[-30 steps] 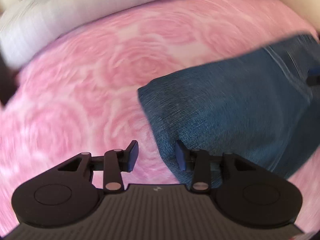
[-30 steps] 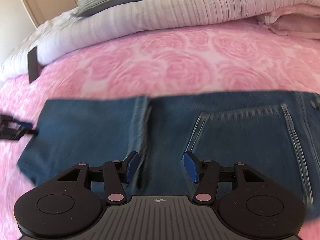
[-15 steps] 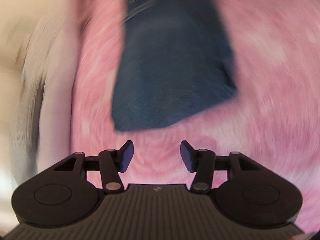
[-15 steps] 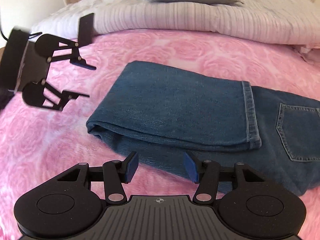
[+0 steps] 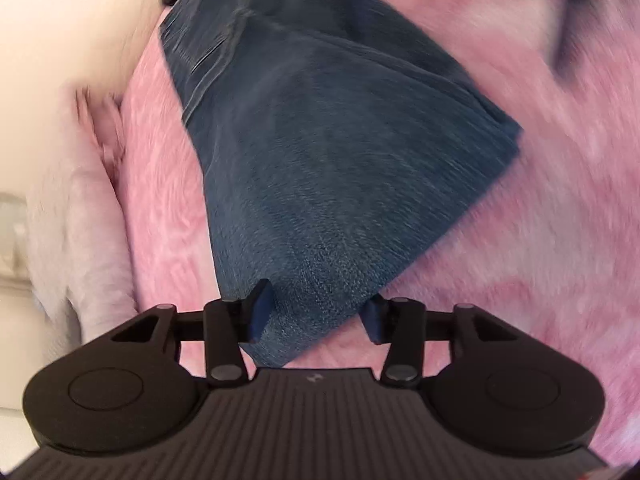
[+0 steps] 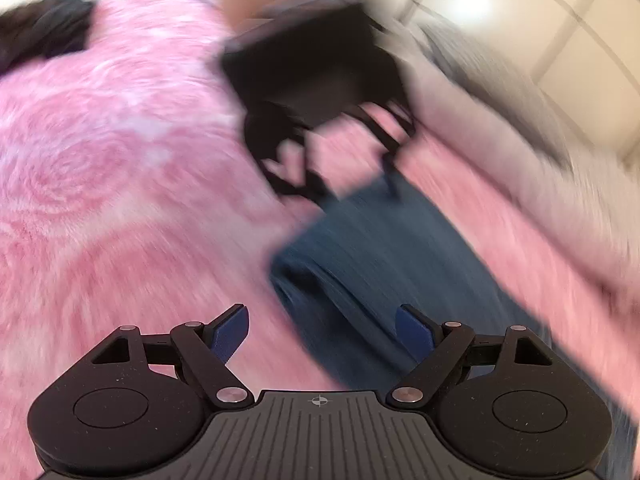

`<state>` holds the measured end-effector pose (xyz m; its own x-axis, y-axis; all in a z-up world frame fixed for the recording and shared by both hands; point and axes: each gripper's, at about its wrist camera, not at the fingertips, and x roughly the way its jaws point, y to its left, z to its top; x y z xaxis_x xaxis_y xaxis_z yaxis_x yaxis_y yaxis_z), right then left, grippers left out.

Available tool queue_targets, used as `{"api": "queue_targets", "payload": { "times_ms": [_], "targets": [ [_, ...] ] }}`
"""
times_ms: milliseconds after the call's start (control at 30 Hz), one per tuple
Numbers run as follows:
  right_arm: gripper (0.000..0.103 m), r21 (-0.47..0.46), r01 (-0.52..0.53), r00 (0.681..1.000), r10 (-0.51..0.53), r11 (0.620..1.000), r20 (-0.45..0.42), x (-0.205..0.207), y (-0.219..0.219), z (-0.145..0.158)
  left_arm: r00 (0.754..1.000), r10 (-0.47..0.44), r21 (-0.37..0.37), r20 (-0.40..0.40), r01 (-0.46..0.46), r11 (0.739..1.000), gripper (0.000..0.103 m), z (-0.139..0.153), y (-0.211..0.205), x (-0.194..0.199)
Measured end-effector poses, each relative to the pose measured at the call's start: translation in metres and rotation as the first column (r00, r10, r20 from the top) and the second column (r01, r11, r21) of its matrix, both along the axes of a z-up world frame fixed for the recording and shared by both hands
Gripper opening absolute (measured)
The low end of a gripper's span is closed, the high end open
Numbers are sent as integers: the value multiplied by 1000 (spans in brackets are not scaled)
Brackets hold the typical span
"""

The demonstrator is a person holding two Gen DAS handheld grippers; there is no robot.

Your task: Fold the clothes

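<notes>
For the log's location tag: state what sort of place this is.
Most likely a bedroom: folded jeans lie on a pink rose-patterned bedspread, with paler, whitish bedding bunched along its edge. Both views are motion-blurred.

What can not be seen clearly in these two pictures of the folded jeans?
- Right wrist view: motion blur smears the folded blue denim jeans and the left tool; its fingers are unreadable.
- Left wrist view: the black tool body covers the jeans' near corner; the top edge cuts their far end.
- Pocket and seam details: blurred.
</notes>
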<state>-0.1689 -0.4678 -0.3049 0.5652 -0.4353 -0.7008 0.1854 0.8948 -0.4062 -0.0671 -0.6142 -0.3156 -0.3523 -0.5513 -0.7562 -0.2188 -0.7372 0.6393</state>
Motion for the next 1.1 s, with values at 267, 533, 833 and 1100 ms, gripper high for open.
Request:
{"api": "queue_targets", "payload": {
  "times_ms": [267,533,833,1100],
  "targets": [
    [51,-178,-12,999,6,984,-31,29,-13,-34,998,58,46,-33,-56,997,53,12,-5,-1],
    [16,28,52,994,-55,998,100,0,-56,29,998,-67,-164,18,69,984,38,-4,-8,-4],
    [16,162,156,946,-194,974,258,-22,-76,111,995,66,-139,-79,-77,987,17,94,-35,-34],
    [16,382,238,819,-396,893,415,-109,-153,179,979,169,-123,-111,-183,975,17,175,-81,-134]
  ]
}}
